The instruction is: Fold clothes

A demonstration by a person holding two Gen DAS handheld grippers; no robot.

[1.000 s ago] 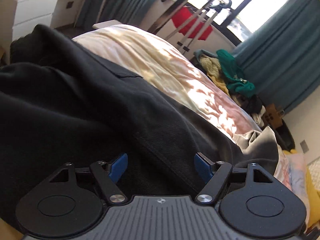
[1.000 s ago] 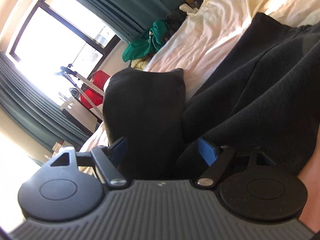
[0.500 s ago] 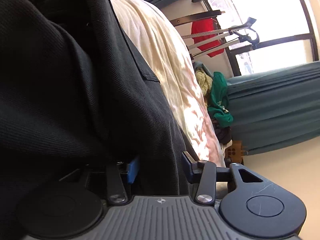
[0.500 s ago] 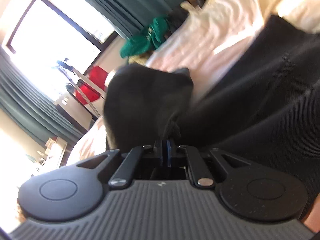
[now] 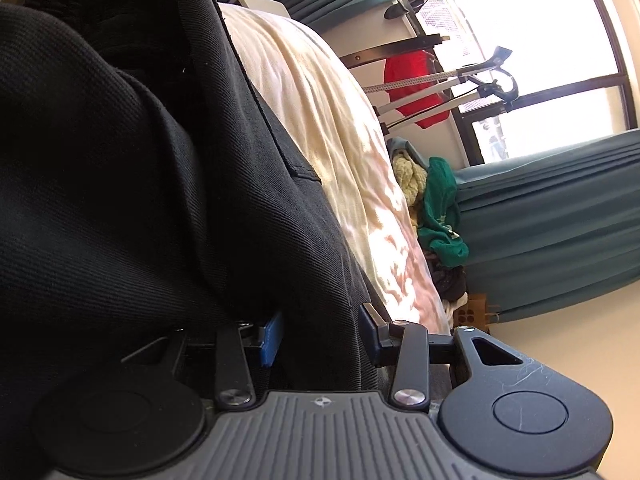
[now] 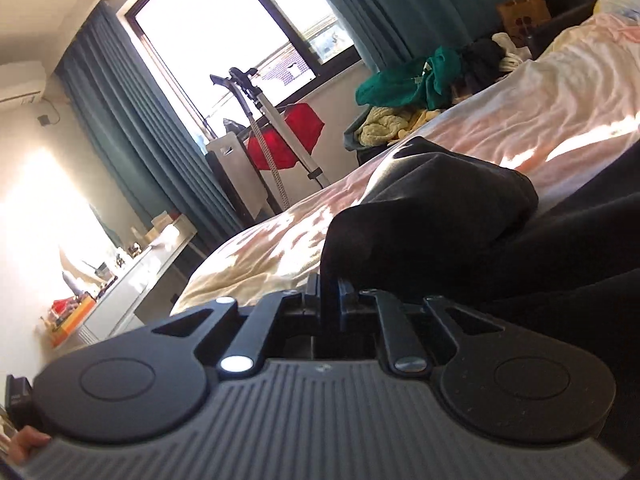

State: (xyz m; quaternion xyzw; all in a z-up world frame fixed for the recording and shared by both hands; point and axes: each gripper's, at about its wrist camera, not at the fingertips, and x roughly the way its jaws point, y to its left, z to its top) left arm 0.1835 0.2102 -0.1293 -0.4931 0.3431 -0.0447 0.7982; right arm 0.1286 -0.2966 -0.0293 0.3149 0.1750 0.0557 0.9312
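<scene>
Claws changed within last second: right claw (image 6: 329, 294), wide before, now pinched tight on dark garment (image 6: 432, 216) edge; left claw (image 5: 320, 336) narrowed, part open, cloth between pads, grip uncertain. Garment bunched on bed (image 6: 500, 120). Judgement: fold lift likely starting.

The left hand-held gripper (image 5: 320, 334) has a ribbed grey body, two black round discs, black link arms with silver screws and blue finger pads (image 5: 271, 336). The right hand-held gripper (image 6: 329, 298) has the same grey ribbing, black discs and silver screws.
</scene>
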